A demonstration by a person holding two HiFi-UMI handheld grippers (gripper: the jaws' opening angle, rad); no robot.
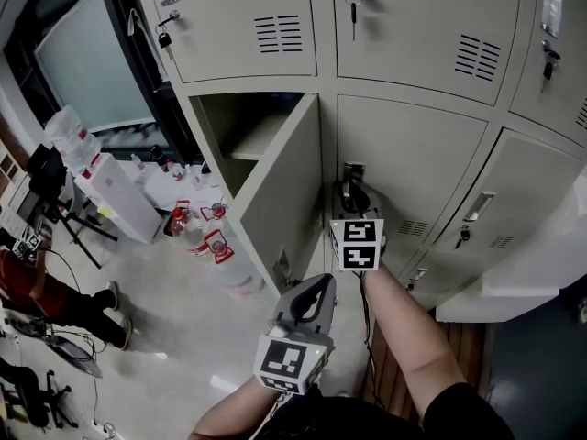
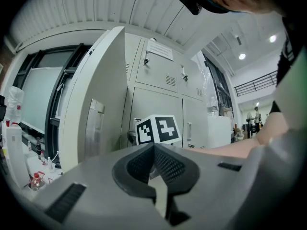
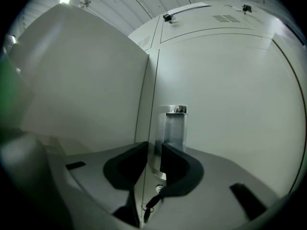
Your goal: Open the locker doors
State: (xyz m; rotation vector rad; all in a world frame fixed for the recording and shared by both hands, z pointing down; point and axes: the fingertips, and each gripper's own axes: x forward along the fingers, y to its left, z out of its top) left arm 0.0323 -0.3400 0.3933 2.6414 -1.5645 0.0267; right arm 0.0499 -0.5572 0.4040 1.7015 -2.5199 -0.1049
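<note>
The grey lockers (image 1: 413,35) fill the top of the head view. The lower left door (image 1: 280,191) stands swung open on a bare compartment. My right gripper (image 1: 354,187) reaches level to the closed middle lower door (image 1: 413,154) and is shut on its chrome handle (image 1: 353,170). In the right gripper view, the handle (image 3: 175,121) runs down between the dark pads (image 3: 178,163) of the right gripper (image 3: 154,153). My left gripper (image 1: 317,288) hangs back below the open door, shut with nothing in it (image 2: 153,146).
The lower right door has its own handle (image 1: 477,206) with a key. Keys hang in the upper doors (image 1: 353,7). Water bottles (image 1: 206,232) and a dispenser (image 1: 101,186) stand on the floor at left, with a person's legs (image 1: 55,296) beyond. A pale panel (image 1: 523,273) juts out at right.
</note>
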